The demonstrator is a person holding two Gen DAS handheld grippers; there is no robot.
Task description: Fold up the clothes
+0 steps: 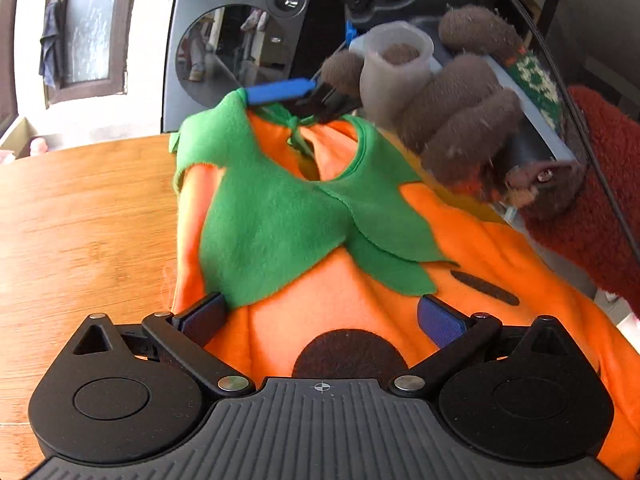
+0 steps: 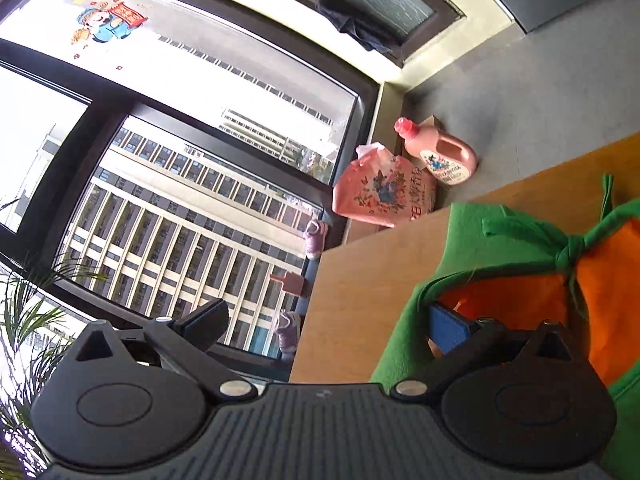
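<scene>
The orange pumpkin costume (image 1: 360,280) with its green collar (image 1: 280,220) lies on the wooden table (image 1: 80,220), the left gripper (image 1: 320,316) spread wide over it, the right gripper (image 2: 328,320) also wide, one finger under the collar, and a pink detergent bottle (image 2: 440,156) sits beyond the table, contents hidden.

An orange pumpkin costume (image 1: 500,240) with a green leaf-shaped collar (image 1: 280,220) and dark brown face patches lies on a wood-grain desk (image 1: 80,220); at upper right, a pink detergent bottle (image 2: 444,156).
</scene>
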